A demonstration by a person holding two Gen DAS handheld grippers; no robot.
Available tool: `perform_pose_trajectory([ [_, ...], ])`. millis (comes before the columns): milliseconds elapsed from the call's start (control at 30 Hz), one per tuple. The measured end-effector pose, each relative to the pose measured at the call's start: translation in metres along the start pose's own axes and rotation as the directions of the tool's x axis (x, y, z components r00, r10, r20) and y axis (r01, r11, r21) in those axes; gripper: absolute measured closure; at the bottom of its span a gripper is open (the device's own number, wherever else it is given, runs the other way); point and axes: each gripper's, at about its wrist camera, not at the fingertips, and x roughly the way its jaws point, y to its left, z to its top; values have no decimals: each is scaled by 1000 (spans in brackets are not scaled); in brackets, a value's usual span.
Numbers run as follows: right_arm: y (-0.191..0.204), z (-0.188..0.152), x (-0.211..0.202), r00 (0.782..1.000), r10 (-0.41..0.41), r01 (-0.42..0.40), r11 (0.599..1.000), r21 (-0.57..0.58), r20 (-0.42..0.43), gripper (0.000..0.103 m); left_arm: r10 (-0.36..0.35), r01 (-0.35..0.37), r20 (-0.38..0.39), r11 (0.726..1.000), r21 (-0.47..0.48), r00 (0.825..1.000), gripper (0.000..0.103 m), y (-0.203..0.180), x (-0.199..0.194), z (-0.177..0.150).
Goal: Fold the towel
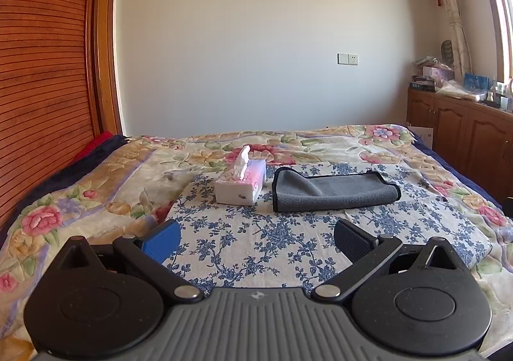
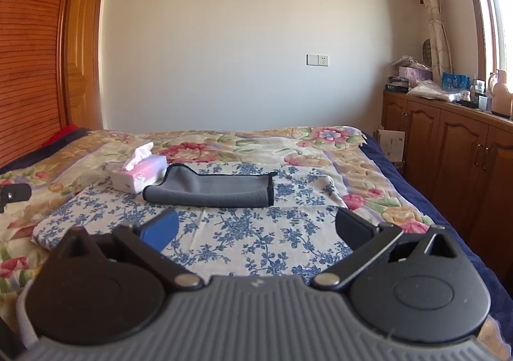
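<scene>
A grey towel with black trim (image 1: 333,191) lies folded in a long band on a blue-flowered cloth (image 1: 256,232) on the bed. It also shows in the right wrist view (image 2: 211,189). My left gripper (image 1: 256,240) is open and empty, held back from the towel above the cloth's near part. My right gripper (image 2: 256,229) is open and empty too, also short of the towel. The tip of the left gripper (image 2: 14,195) shows at the left edge of the right wrist view.
A tissue box (image 1: 240,184) stands just left of the towel, seen too in the right wrist view (image 2: 139,175). A floral bedspread (image 1: 80,187) covers the bed. A slatted wooden headboard (image 1: 41,88) is at left. Wooden cabinets (image 2: 455,162) with clutter stand at right.
</scene>
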Motion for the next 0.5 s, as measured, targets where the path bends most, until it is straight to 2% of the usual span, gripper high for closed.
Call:
perform_pose_trajectory([
  [500,0,-1,1,1000,-4,4,1000,2,-2,0,-6,6,9,1000,28,1000,0,-4,-2,-1],
])
